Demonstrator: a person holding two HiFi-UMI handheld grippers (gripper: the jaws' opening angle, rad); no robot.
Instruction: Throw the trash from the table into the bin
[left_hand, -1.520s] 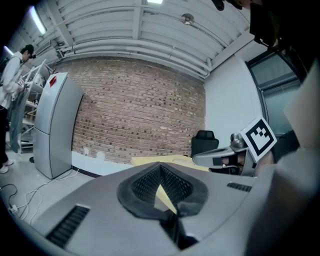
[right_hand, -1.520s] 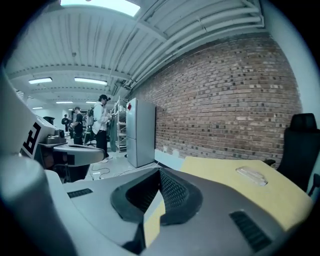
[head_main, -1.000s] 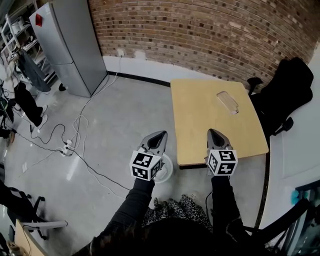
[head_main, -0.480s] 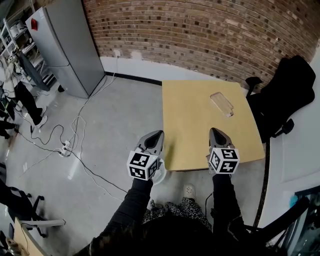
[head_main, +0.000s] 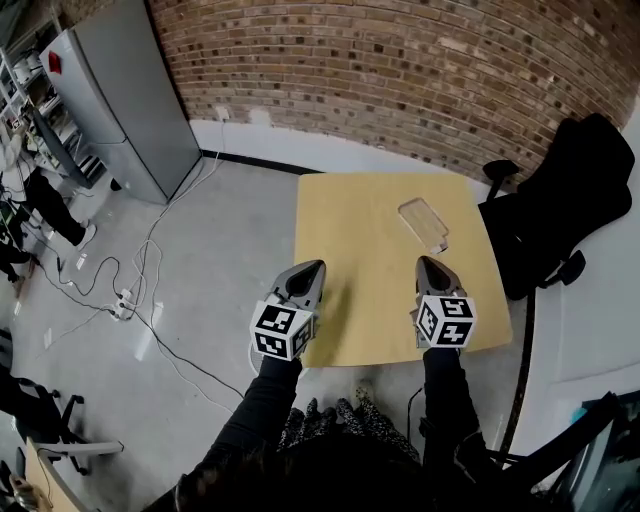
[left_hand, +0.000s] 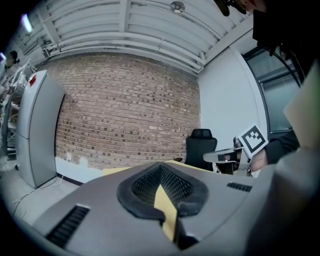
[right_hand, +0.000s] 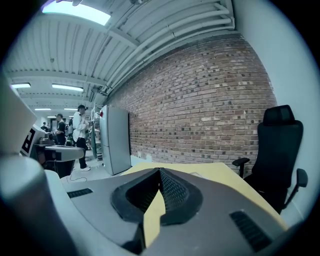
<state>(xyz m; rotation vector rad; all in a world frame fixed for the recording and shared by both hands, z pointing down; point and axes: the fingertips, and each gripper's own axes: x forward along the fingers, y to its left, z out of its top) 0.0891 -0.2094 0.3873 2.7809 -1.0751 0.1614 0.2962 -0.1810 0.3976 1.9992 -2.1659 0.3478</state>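
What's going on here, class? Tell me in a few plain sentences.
A person stands at the near edge of a wooden table, holding a gripper in each hand. The left gripper and right gripper are both shut and empty. A clear plastic piece of trash lies untouched on the table, ahead of the right gripper.

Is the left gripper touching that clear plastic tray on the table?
Apart. The head view shows bare table between the left gripper and the clear plastic tray.

Left gripper (head_main: 314, 267) and right gripper (head_main: 428, 263) side by side, pointing forward, jaws pressed together, nothing between them, dark-sleeved arms (head_main: 262, 405) stretched out
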